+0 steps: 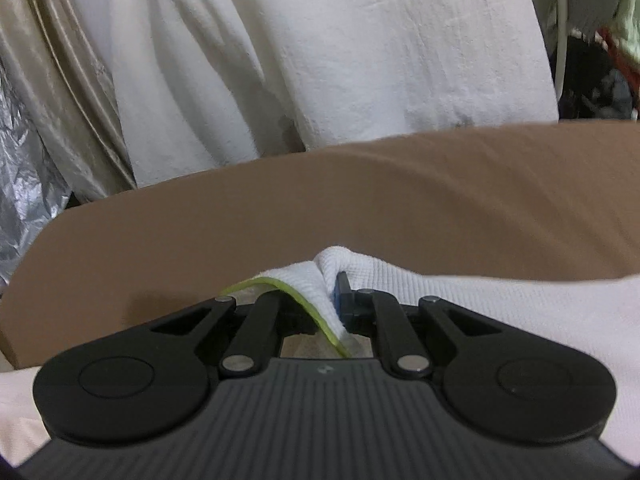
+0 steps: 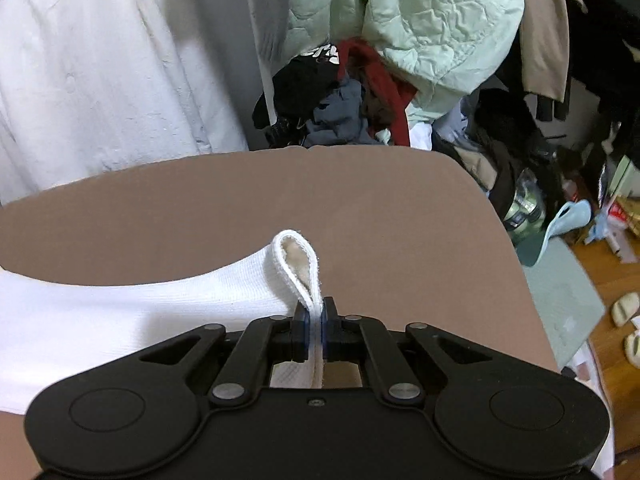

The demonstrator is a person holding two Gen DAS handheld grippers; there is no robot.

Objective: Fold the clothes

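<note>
Two handheld claws, each seen from its own wrist camera, point forward and downward. The left claw (image 1: 334, 300) has its jaws drawn together on bunched white garment (image 1: 480, 304) fabric with a green-edged fold beside its pads. The right claw (image 2: 315, 322) is likewise pinched closed, its blue-lined pads pressing a narrow white hem, with a loop standing just ahead of the fingertips.
</note>
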